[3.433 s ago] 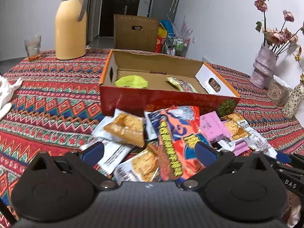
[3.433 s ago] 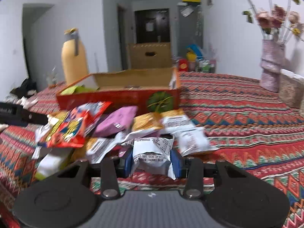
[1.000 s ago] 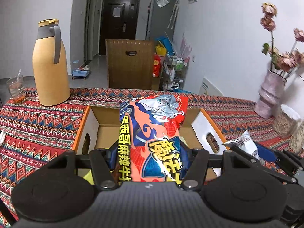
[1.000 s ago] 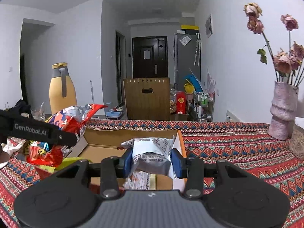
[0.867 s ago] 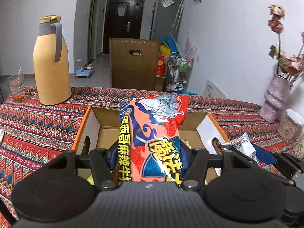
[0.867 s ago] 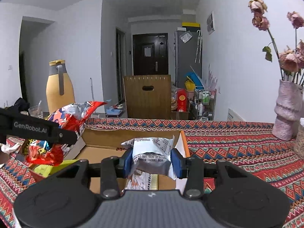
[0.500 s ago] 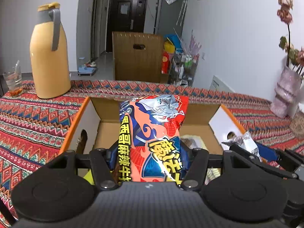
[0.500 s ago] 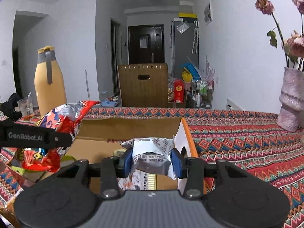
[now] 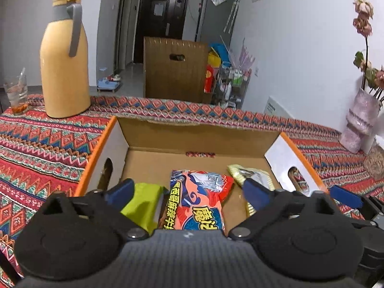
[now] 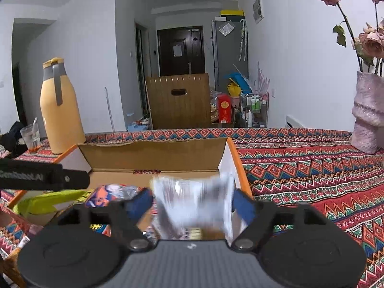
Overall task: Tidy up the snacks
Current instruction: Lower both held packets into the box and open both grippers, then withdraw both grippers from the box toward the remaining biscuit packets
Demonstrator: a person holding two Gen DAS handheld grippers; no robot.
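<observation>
An open cardboard box (image 9: 196, 129) with orange edges sits on the patterned tablecloth. My left gripper (image 9: 188, 190) hovers over its near side, jaws opening wide. The red-orange snack bag (image 9: 199, 201) lies loose on the box floor between and below its fingers, touching neither pad. A lime-green packet (image 9: 144, 201) and a pale yellow packet (image 9: 249, 175) lie beside the bag. My right gripper (image 10: 192, 202) is over the box's right end (image 10: 230, 158), jaws opening. A blurred white packet (image 10: 192, 206) drops between its fingers, free of the pads. The left gripper's arm (image 10: 43, 176) shows at the left.
A tall yellow thermos (image 9: 64, 67) and a drinking glass (image 9: 16, 93) stand at the back left of the table. A pink vase with dried flowers (image 10: 367, 117) stands at the right. A wooden chair back (image 9: 175, 69) rises behind the table's far edge.
Both grippers sank toward the box and went from shut to wide open. The red-orange bag dropped from the left gripper into the box. The white packet left the right gripper's pads.
</observation>
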